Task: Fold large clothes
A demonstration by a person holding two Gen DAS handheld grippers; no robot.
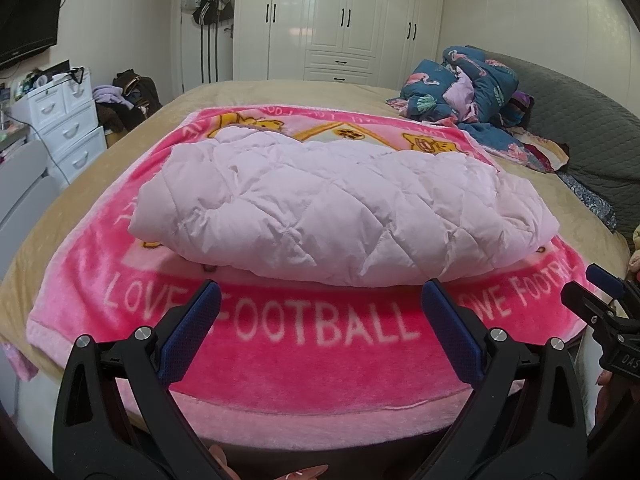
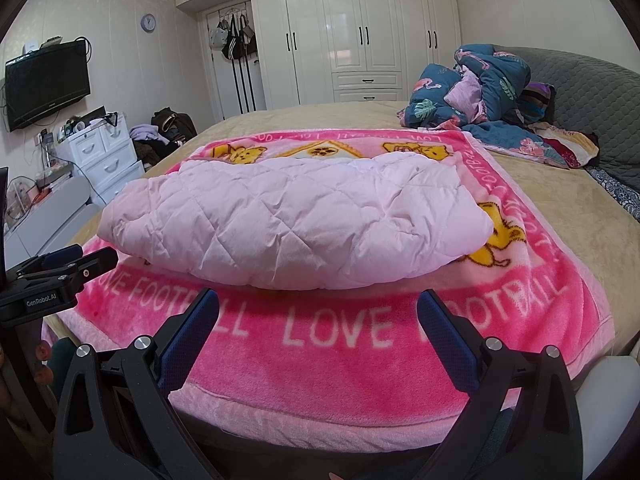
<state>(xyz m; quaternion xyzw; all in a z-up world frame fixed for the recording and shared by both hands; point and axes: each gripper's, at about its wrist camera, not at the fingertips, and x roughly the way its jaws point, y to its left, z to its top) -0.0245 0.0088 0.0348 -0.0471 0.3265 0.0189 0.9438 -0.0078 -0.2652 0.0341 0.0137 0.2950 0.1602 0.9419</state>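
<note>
A pale pink quilted jacket [image 1: 328, 204] lies folded in a thick bundle on a bright pink "LOVE FOOTBALL" blanket [image 1: 320, 344] spread over the bed. It also shows in the right wrist view [image 2: 296, 224], on the same blanket [image 2: 340, 368]. My left gripper [image 1: 320, 292] is open and empty, just short of the bundle's near edge. My right gripper [image 2: 318, 300] is open and empty, also just in front of the bundle. Each gripper shows at the edge of the other's view: the right one [image 1: 604, 292], the left one [image 2: 76, 260].
A heap of blue flowered bedding [image 1: 468, 92] lies at the bed's far right by a grey headboard [image 1: 580, 120]. White drawers [image 1: 68, 136] and a pile of clothes stand left of the bed. White wardrobes [image 2: 360, 32] line the far wall.
</note>
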